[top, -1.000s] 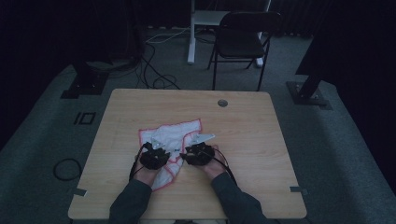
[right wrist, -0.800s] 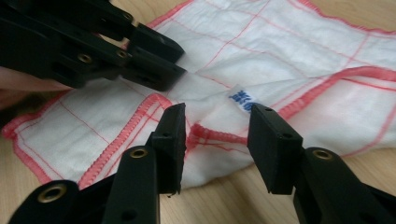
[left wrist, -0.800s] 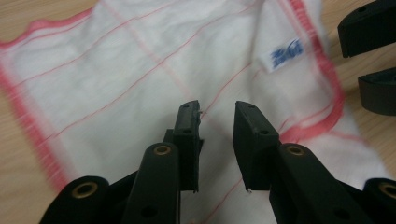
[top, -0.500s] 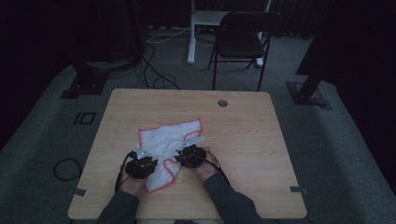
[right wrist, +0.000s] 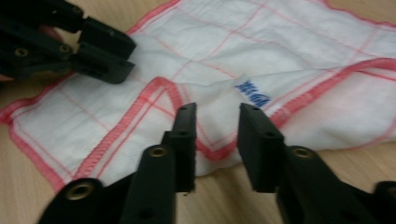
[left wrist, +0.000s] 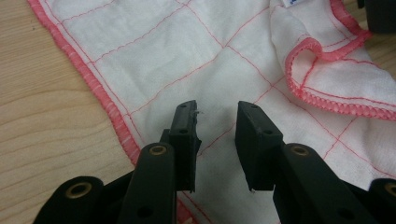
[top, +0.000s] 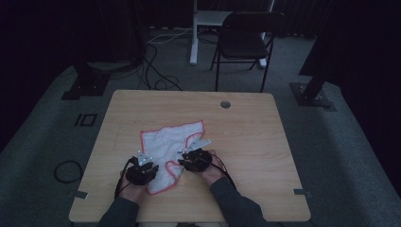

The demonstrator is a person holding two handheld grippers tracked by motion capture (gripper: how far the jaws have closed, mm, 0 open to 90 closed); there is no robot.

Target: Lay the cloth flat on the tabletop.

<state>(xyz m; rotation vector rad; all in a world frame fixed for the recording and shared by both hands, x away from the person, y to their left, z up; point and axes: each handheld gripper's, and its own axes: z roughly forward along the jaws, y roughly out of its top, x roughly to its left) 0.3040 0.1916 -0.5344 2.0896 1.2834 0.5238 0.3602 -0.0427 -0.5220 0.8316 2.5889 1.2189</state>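
Your left gripper [top: 143, 165] and right gripper [top: 193, 158], both part open and gripping nothing, the right's jaws having just widened, flank the cloth's [top: 168, 144] near end; it runs from the table's [top: 265, 142] near edge toward its far right corner.

Both forearms reach forward, left gripper [top: 142, 166] and right gripper [top: 193, 158] low, fingers parted, right's just opening.

room: dim | floor [top: 359, 156]: grey carpet | chair [top: 246, 45]: black, folding
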